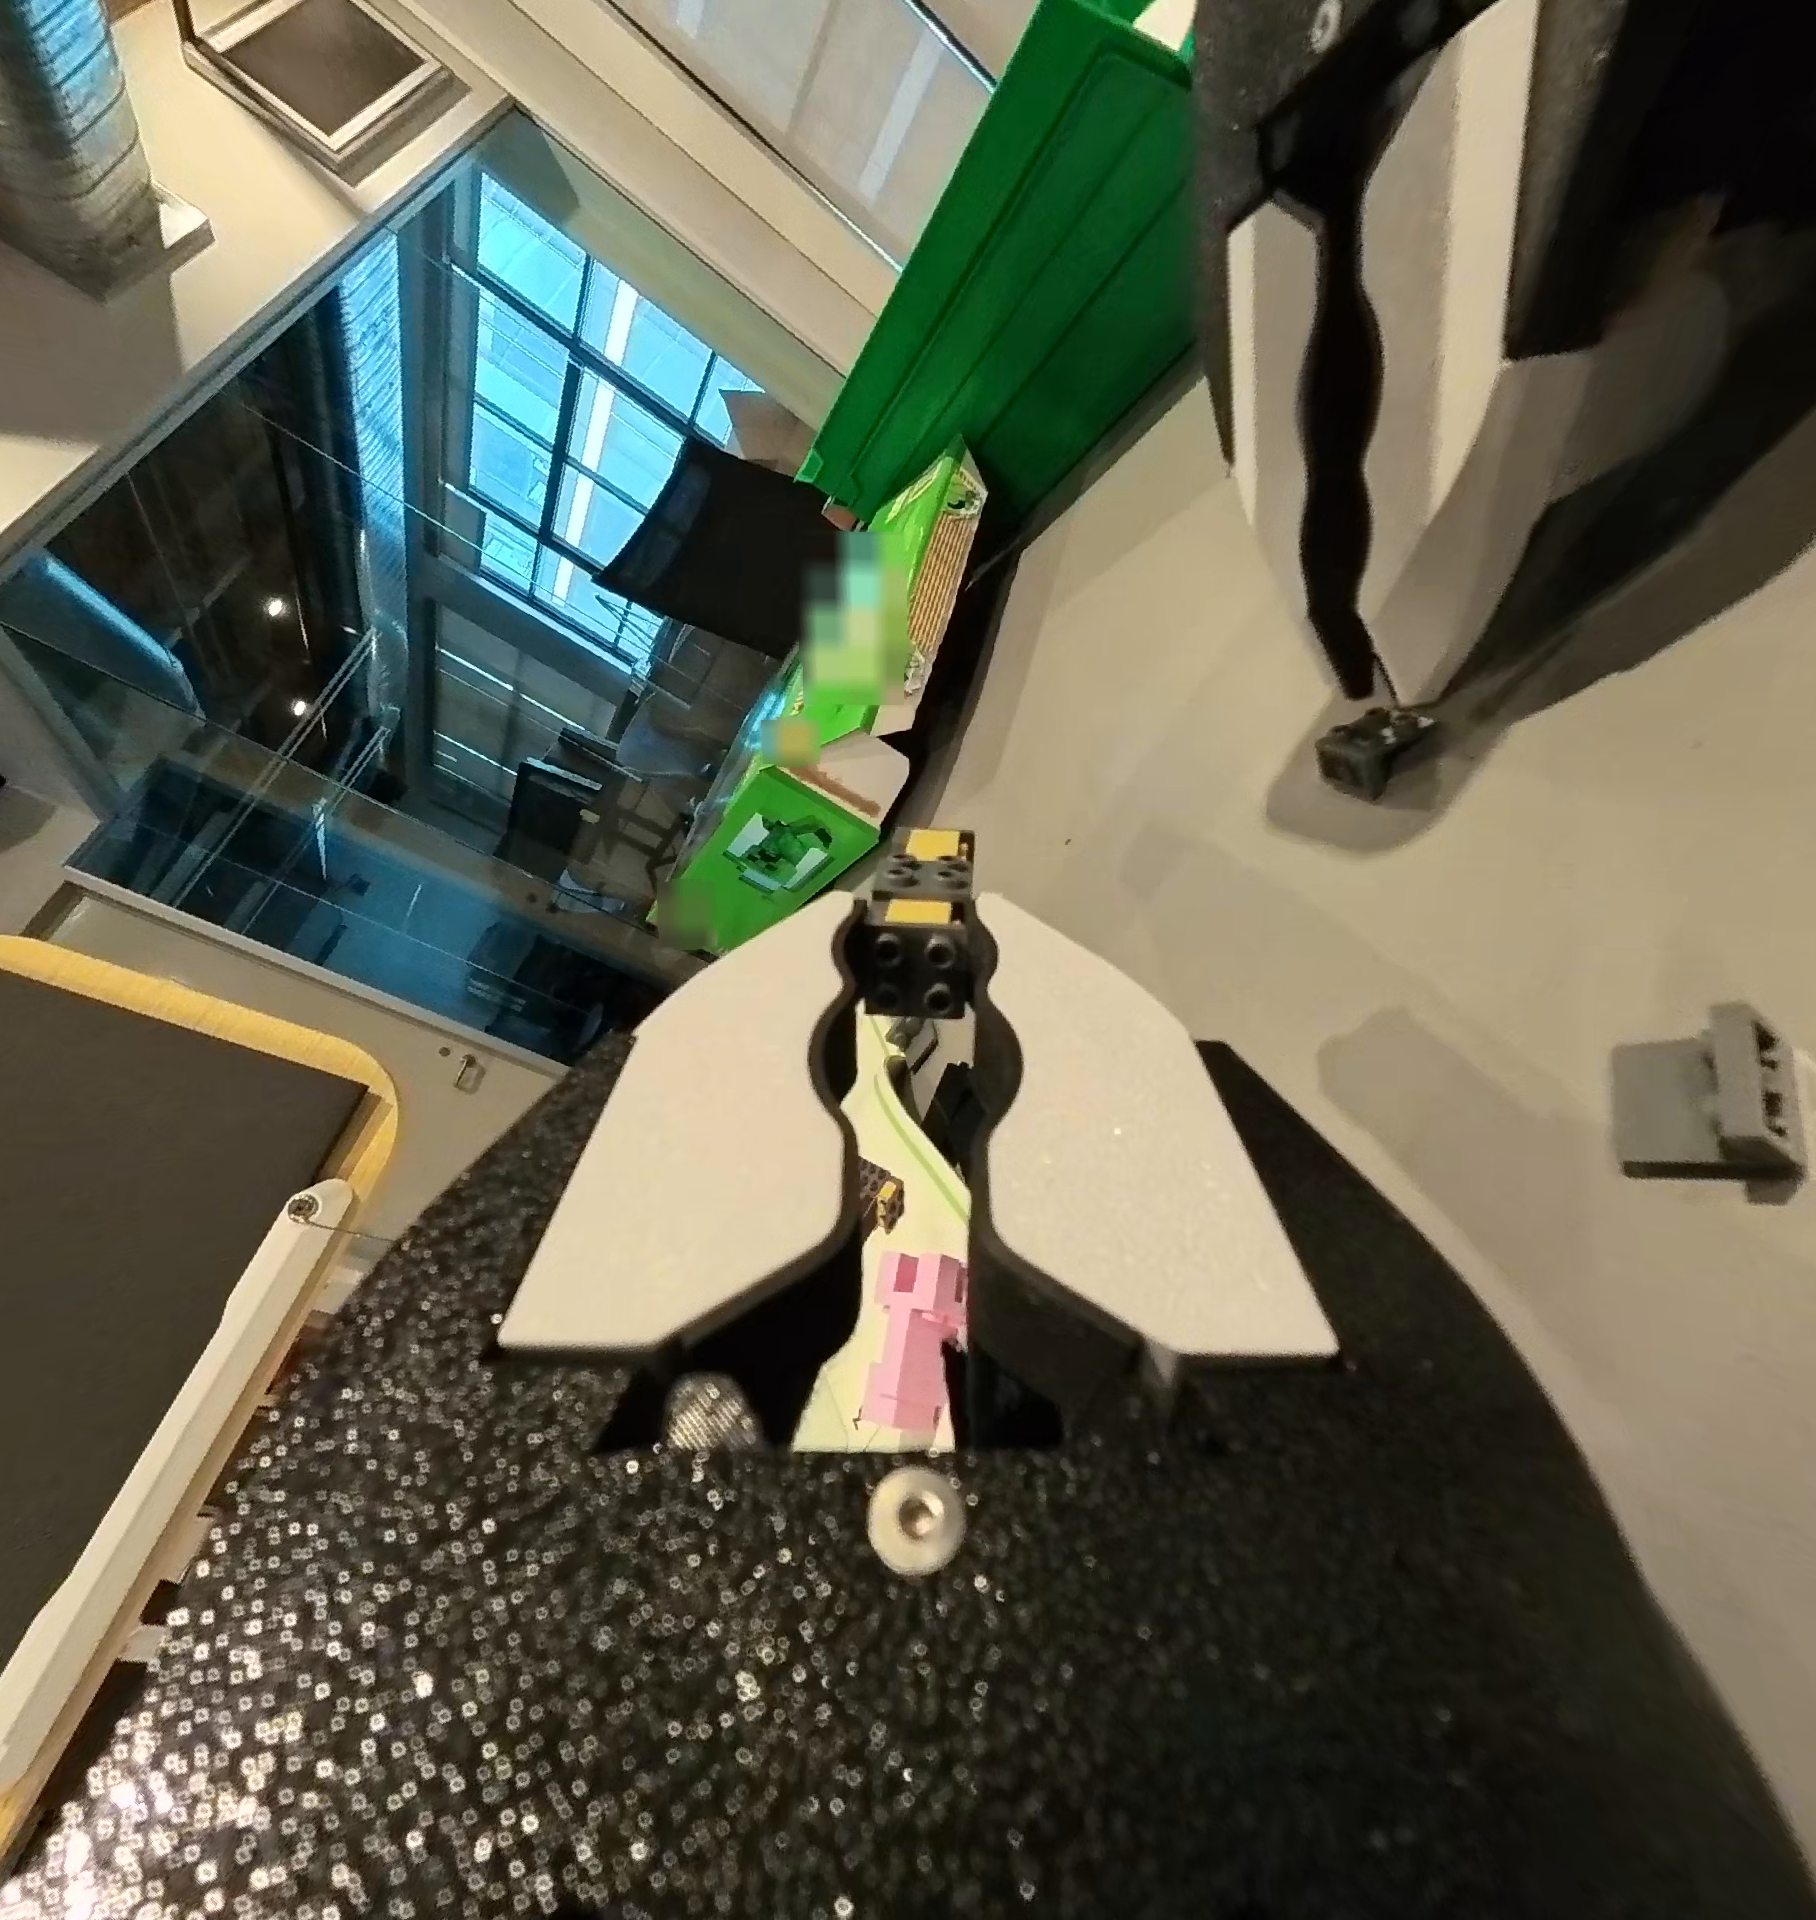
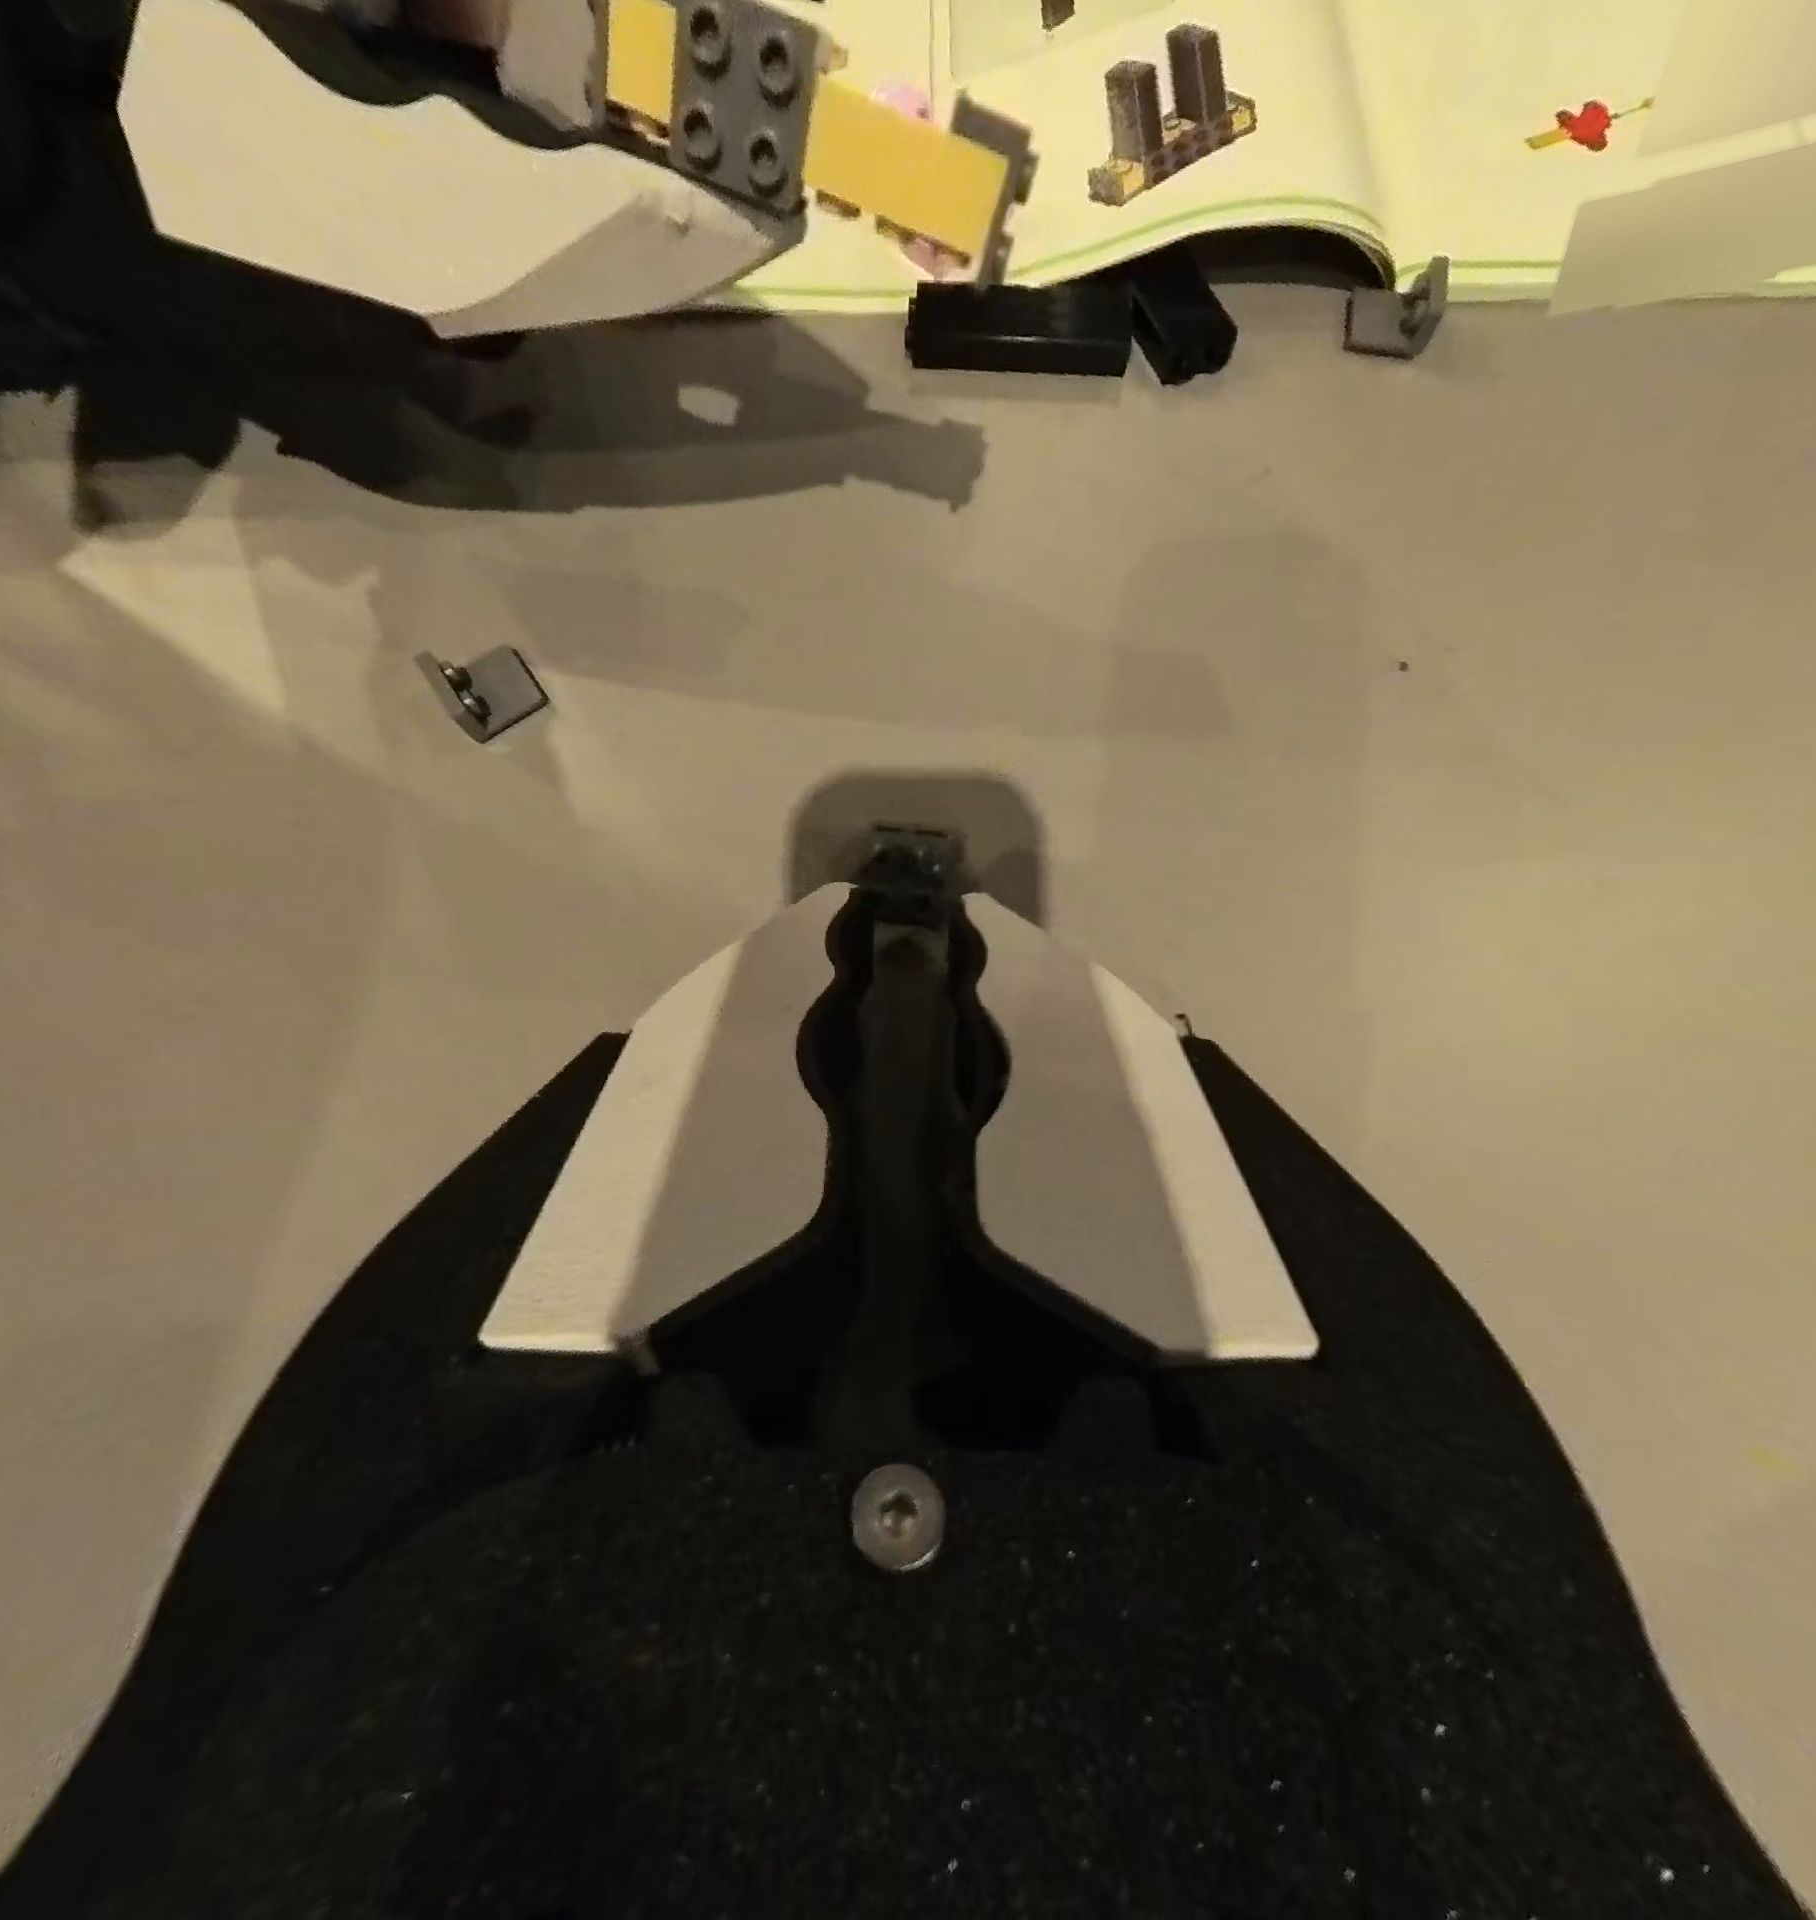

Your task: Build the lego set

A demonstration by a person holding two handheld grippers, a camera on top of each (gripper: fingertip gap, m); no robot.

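Observation:
My left gripper point(image 1: 925, 940) is shut on a small lego assembly point(image 1: 923, 966) of dark grey and black studded bricks with yellow plates, held above the table. It also shows at the top left of the right wrist view point(image 2: 748, 114). My right gripper point(image 2: 909, 888) is shut on a small black lego piece point(image 2: 906, 860), down at the table surface. In the left wrist view the right gripper point(image 1: 1361, 696) stands at the upper right with that black piece point(image 1: 1363, 753) at its tips.
A grey bracket piece point(image 1: 1704, 1107) lies on the grey table point(image 2: 1403, 831), also seen in the right wrist view point(image 2: 483, 691). Two black bricks point(image 2: 1018, 327), another grey bracket point(image 2: 1397, 312) and the open instruction booklet point(image 2: 1299, 156) lie beyond. A green lego box point(image 1: 779, 831) and green bin point(image 1: 1018, 260) stand behind. Left tips to right tips: about 11 centimeters.

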